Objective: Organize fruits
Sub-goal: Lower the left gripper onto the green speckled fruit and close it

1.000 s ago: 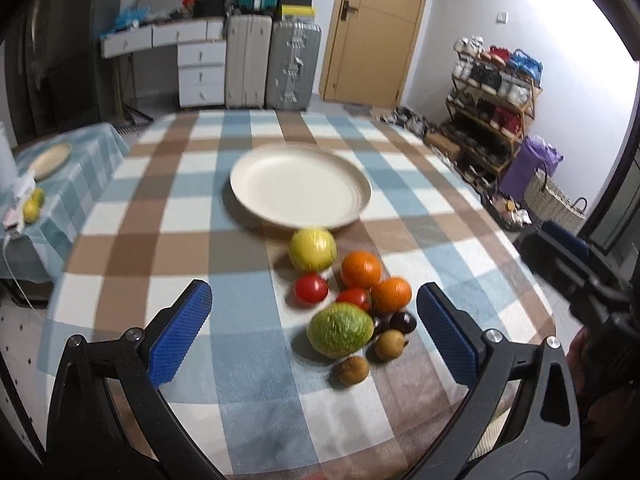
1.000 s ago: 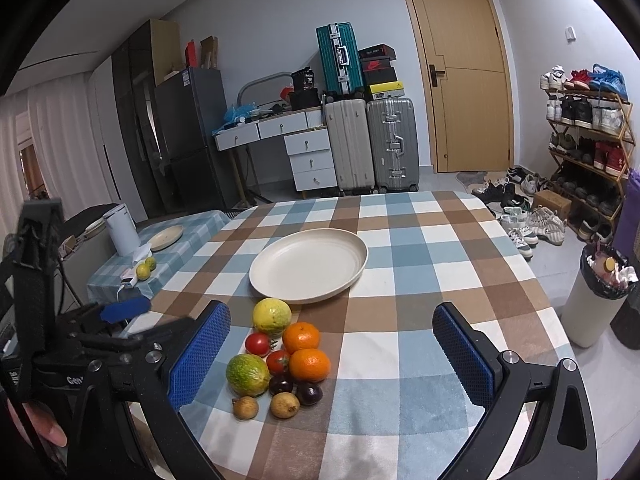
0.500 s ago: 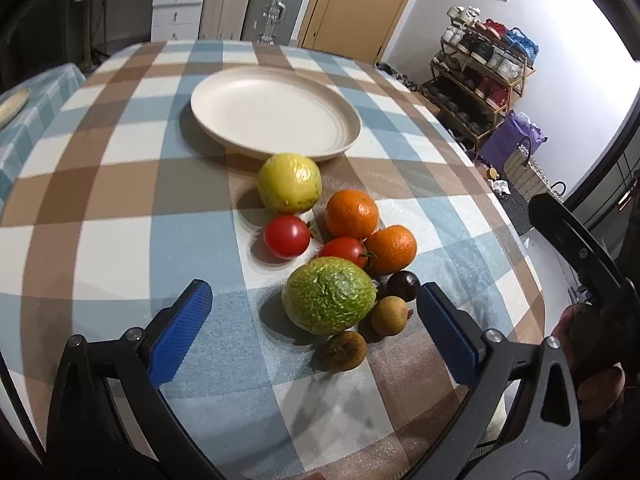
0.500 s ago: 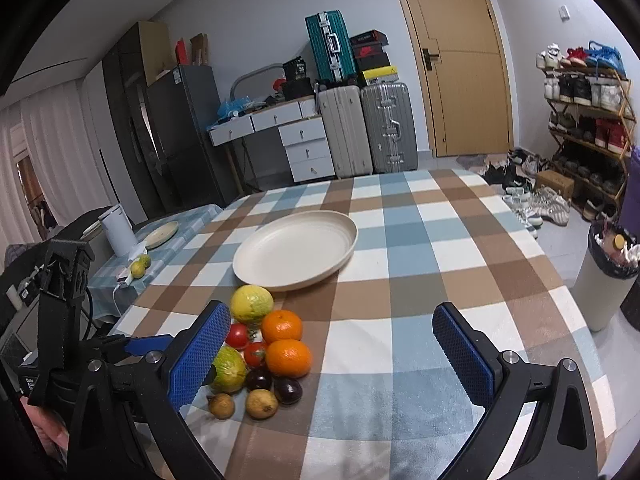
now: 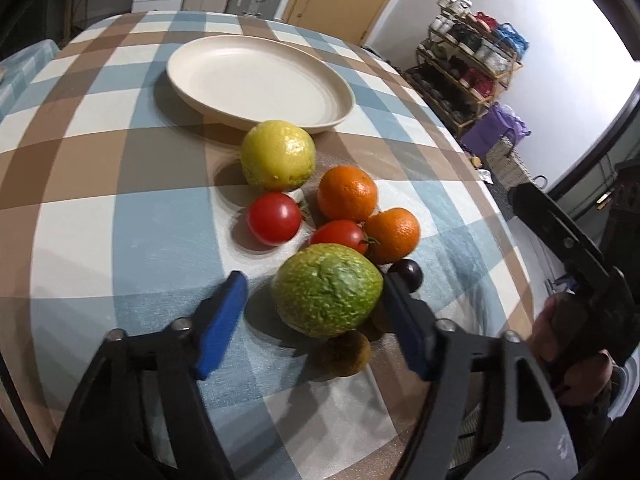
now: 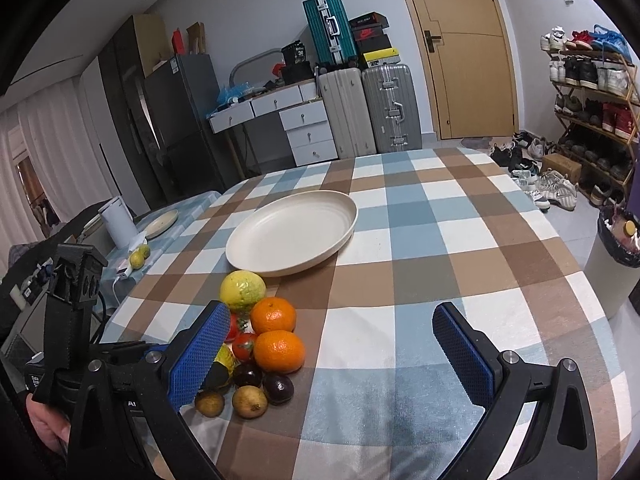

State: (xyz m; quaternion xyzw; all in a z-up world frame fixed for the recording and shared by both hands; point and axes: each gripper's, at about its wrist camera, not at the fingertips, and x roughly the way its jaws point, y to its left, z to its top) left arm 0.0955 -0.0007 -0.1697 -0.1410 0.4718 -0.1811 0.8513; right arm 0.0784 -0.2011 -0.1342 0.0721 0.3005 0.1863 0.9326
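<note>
A cream plate (image 5: 260, 80) sits empty on the checked tablecloth, also in the right wrist view (image 6: 292, 236). In front of it lies a cluster of fruit: a yellow citrus (image 5: 278, 155), two oranges (image 5: 347, 193), two tomatoes (image 5: 274, 218), a green bumpy fruit (image 5: 327, 290), dark plums (image 5: 407, 273) and small brown fruits (image 5: 348, 353). My left gripper (image 5: 316, 316) is open, its blue pads on either side of the green fruit; the right pad is at its edge, the left stands apart. My right gripper (image 6: 332, 356) is open and empty above the table, right of the fruit.
The round table's edge (image 6: 600, 312) curves close on the right. A side table with a kettle (image 6: 116, 228) and small plate stands left. Suitcases (image 6: 368, 108), drawers, a shoe rack (image 6: 592, 112) and a bin (image 6: 616, 256) stand around the room.
My left gripper has moved down and forward to the green fruit and its jaws have narrowed around it. My right gripper has shifted slightly closer to the table.
</note>
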